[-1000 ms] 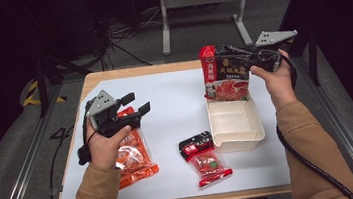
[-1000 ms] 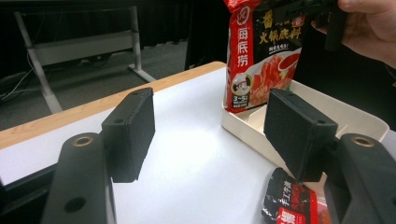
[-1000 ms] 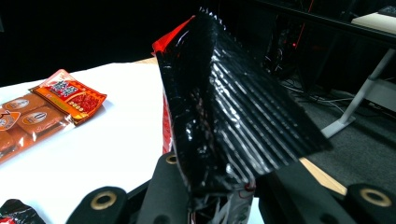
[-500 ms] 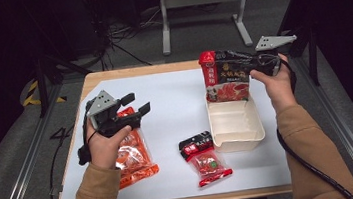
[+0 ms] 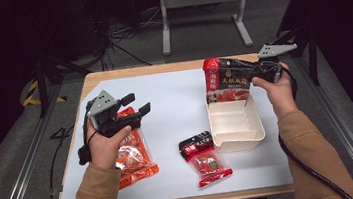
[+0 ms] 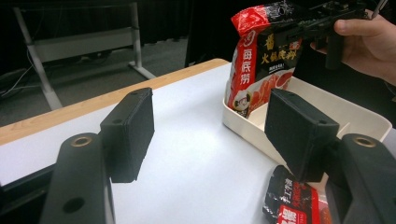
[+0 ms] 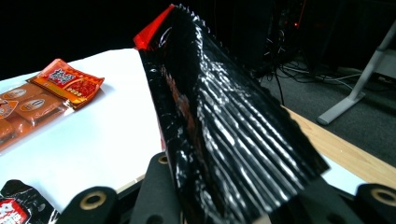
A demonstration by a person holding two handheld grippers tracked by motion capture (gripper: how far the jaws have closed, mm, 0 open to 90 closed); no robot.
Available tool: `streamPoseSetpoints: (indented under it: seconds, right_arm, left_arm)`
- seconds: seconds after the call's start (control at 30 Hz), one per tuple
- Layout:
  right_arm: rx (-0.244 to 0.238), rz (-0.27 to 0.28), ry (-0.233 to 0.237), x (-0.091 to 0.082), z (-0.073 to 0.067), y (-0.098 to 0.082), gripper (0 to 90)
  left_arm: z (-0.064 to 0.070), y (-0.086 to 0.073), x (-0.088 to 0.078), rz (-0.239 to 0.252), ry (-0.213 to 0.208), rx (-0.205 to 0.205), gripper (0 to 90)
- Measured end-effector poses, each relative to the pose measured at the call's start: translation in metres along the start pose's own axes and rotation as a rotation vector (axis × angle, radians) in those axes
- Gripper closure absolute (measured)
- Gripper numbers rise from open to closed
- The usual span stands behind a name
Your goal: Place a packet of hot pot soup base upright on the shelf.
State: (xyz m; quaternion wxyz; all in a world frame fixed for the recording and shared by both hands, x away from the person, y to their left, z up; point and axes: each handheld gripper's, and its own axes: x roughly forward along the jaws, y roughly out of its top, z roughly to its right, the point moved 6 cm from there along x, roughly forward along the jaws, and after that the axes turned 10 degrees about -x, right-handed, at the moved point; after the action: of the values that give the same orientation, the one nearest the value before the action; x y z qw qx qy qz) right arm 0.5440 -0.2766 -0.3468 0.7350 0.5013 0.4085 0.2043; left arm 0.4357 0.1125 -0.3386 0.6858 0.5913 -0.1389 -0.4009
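**Holding a black and red bag over the white tray**

Standing at the right side of the table (image 5: 163, 88), near the far edge, the white tray (image 5: 236, 132) is open on top and has one low divider inside. The right gripper (image 5: 254, 72) holds the black and red bag (image 5: 227, 78) by its upper part, and the bag hangs upright with its lower end inside the far part of the tray. In the right gripper view the bag (image 7: 224, 126) stands between the two jaws; these jaws have just been opening a little, but the bag is between them and does not fall. The rest of the tray holds nothing that I can see.

The left gripper (image 5: 135, 106) is above the left side of the table, well apart from the tray. Its jaws are wide and hold nothing; in the left gripper view bare table surface shows between them, with the tray (image 6: 355, 112) and the bag (image 6: 261, 60) beyond.

Under the left hand (image 5: 106, 142), near the left edge, lies an orange packet (image 5: 133, 157). A small red and black packet (image 5: 204, 159) lies near the front edge, just beside the front left corner of the tray. The middle of the table and its far left corner are free room for moving.
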Motion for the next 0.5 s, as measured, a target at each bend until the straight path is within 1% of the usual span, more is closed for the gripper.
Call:
streamPoseSetpoints:
  seconds: [0.23, 0.37, 0.5]
  right_arm:
    - [0.041, 0.003, -0.014, -0.003, 0.001, -0.0091, 73.8]
    - [0.042, -0.013, -0.025, -0.0034, -0.0002, -0.0111, 73.8]
    - [0.048, -0.023, -0.029, -0.0033, 0.0001, -0.0107, 72.4]
  left_arm:
    - [-0.0001, -0.0011, 0.0009, -0.009, 0.003, 0.001, 33.4]
    - [-0.0004, -0.0018, 0.0009, -0.016, 0.002, -0.001, 32.5]
    - [-0.0022, -0.0042, 0.0022, -0.03, -0.011, -0.012, 30.8]
